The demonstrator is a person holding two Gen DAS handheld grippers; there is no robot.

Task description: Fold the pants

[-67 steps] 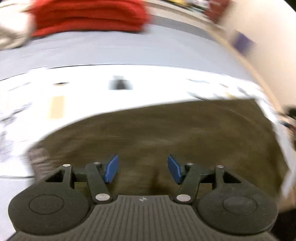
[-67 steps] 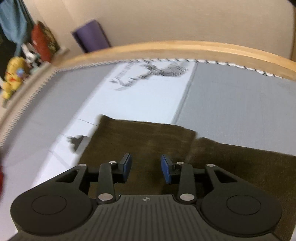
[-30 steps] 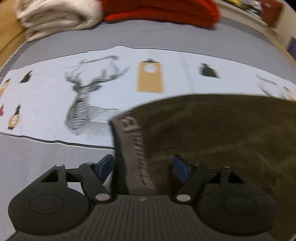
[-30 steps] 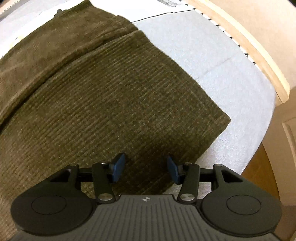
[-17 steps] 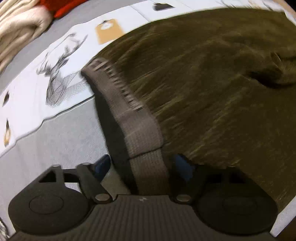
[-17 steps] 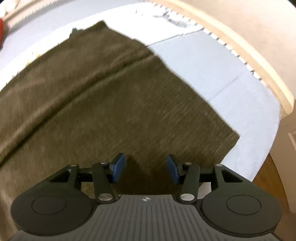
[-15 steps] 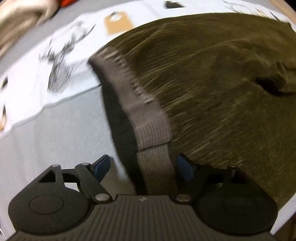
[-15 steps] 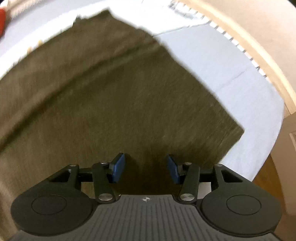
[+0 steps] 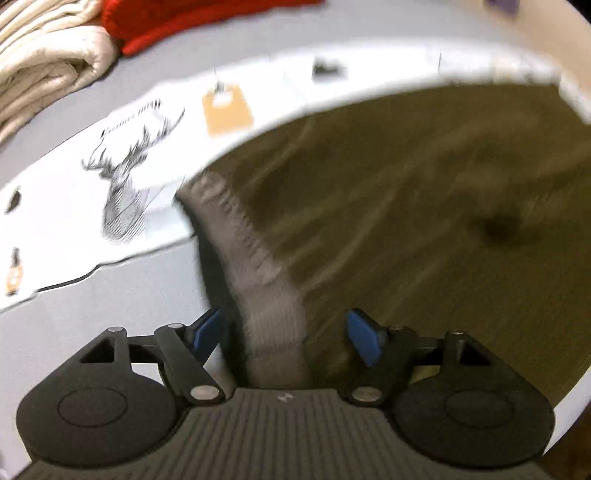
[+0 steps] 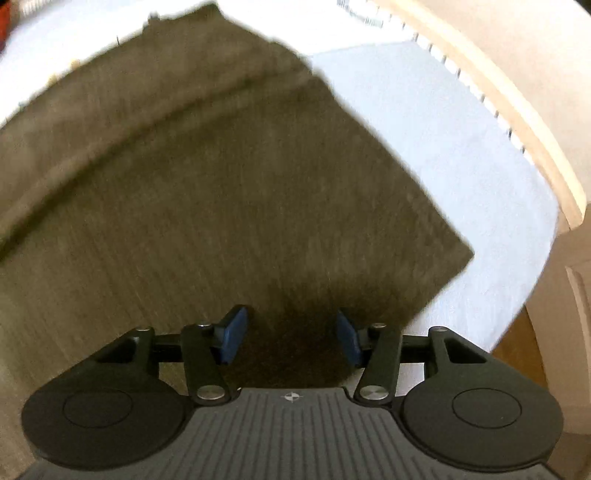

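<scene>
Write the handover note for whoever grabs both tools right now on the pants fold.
Left tool: jaws closing, the pants' waistband runs up between them, pads not yet pressing on it; nothing held.
Right tool: jaws opening over the brown pants, above the leg end near its corner; nothing held.
Pants lie spread flat on the bed, partly over the deer-print cloth. Folded cream blanket and red blanket sit at the far edge.
Done: the legs seem laid one over the other.
Left: grip the waistband and the leg end, then fold the pants across their length.
</scene>
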